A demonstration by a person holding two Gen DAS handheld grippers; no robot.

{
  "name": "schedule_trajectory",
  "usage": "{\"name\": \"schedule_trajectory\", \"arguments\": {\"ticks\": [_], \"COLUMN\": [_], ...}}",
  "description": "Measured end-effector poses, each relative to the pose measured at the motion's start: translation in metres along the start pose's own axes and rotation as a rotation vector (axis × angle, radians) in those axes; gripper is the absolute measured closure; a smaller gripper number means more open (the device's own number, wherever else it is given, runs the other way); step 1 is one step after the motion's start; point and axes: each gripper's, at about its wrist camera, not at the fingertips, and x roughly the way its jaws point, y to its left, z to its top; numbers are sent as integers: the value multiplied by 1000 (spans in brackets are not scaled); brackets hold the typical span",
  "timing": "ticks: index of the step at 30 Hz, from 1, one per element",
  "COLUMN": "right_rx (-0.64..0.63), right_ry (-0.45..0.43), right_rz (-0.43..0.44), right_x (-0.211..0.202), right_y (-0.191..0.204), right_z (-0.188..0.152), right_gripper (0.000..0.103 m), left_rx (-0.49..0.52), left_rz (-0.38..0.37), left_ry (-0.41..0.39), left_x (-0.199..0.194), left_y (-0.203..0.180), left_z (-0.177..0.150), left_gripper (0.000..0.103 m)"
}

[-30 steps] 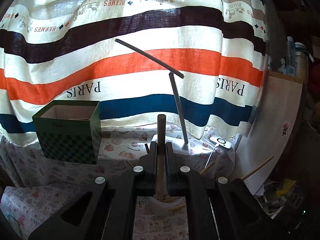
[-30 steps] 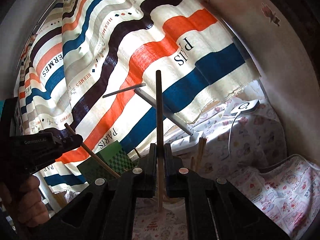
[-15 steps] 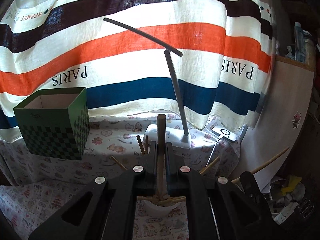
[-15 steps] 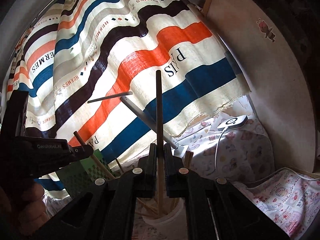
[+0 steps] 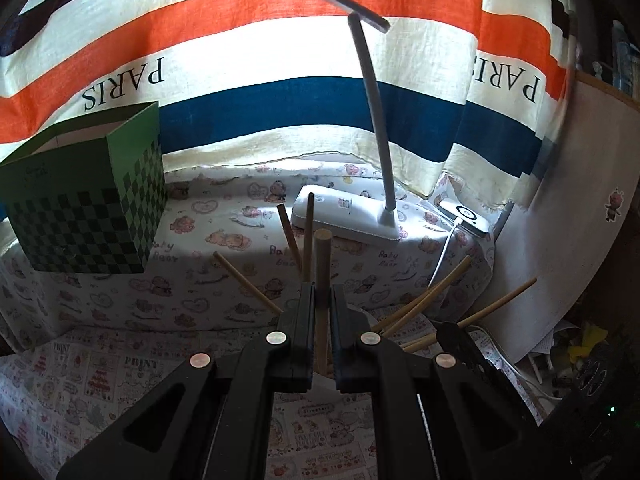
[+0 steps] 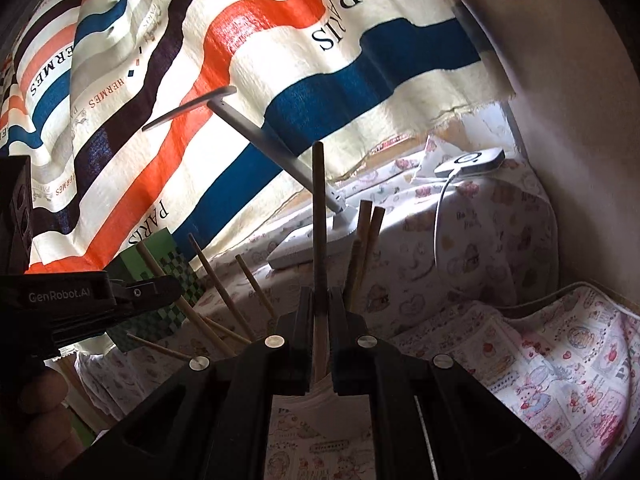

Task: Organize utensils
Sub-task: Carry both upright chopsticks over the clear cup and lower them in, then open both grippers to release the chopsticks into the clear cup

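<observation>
Behind our two tools, a striped curtain reads "PARIS"; left tool and right tool each clamp one wooden chopstick.

The left gripper is closed on a pale wooden stick, held upright between its jaws. Further sticks fan outward beside and behind the gripper. Behind the gripper stands a white desk lamp on a printed cloth. Left of the lamp sits a green checkered box. Right of the lamp lies a white charger. A striped curtain hangs behind the lamp.
</observation>
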Motion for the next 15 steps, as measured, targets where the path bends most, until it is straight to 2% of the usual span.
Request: {"name": "schedule_trajectory", "arguments": {"ticks": [3,6,9,10,11,13,15], "right_rx": [3,-3,-4,-10,-25,-71,-86], "right_ry": [23,44,57,58,62,93,98], "right_rz": [0,-7,-17,-18,-27,-33,-14], "right_x": [4,7,8,7,7,9,7], "right_y": [-1,-1,-1,-1,1,7,11], "right_z": [-2,-4,-5,-5,-5,-6,-8], "right_gripper": [96,96,94,86,70,48,48], "left_rx": [4,9,22,37,49,61,71], "left_rz": [-3,-47,-36,-29,-23,-11,12], "left_ry": [10,56,21,2,-16,-49,-94], "left_x": [3,10,5,0,-4,-12,-23], "left_y": [4,5,7,8,8,12,17], "left_z": [0,2,2,3,3,4,4], "left_gripper": [97,97,97,95,93,81,75]}}
